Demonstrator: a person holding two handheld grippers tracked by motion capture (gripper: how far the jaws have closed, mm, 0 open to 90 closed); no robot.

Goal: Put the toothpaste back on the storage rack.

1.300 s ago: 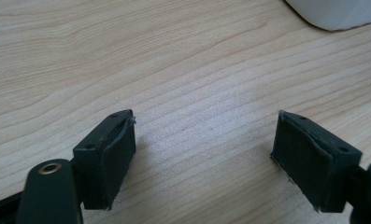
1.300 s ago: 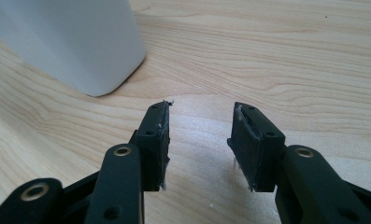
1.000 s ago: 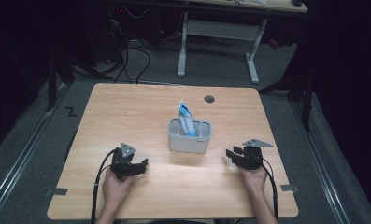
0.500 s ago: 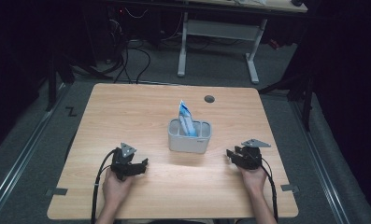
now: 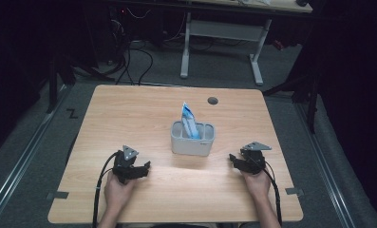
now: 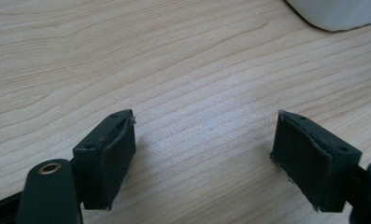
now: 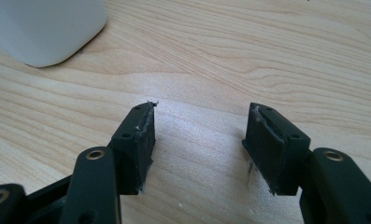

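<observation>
The grey holder (image 5: 193, 138) stands upright near the middle of the table (image 5: 129, 114), with a blue-and-white packet (image 5: 188, 119) poking out of its top and leaning toward the far left. The left gripper (image 5: 144, 167) rests low over the wood near the table's front edge, to the holder's left; the right gripper (image 5: 233, 158) sits on the opposite side, just past the holder's right wall. Both are spread wide with nothing between the fingers (image 6: 110, 156), as the left gripper view and the right gripper view show bare wood in the gaps (image 7: 139, 144).

The main risk is that the holder looks light and has no anchor. If one gripper pulls at the packet while the other is not bracing the holder, the whole thing will likely lift or tip. The packet is thin and floppy, so a grasp low on it could crumple it, and a grasp at its very tip could slip off. Approaching from the sides, either gripper could also nudge the holder's rounded wall and slide it across the smooth table before any grip is made.
</observation>
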